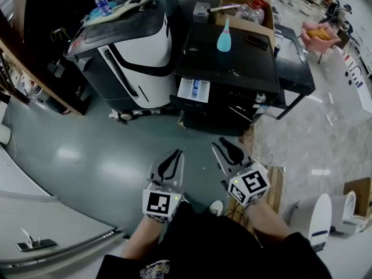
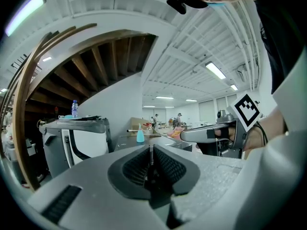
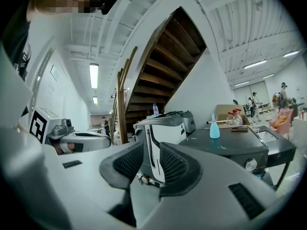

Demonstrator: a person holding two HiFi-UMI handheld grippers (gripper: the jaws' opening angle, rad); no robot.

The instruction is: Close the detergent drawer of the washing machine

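Bright, even light comes from ceiling strip lights (image 2: 215, 71); pale glare patches sit on the glossy grey floor (image 1: 70, 154). Both gripper views curve strongly toward black round edges, their near foreground soft.

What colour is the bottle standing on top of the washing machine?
The bottle is light blue, clearest in the head view.

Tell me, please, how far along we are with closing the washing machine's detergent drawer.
Nothing is done yet: the detergent drawer sticks out of the washing machine front. In hand: the left hand-held gripper, shut, and the right hand-held gripper, open, hover empty, well short of it. Left: reach the drawer and push it flush.
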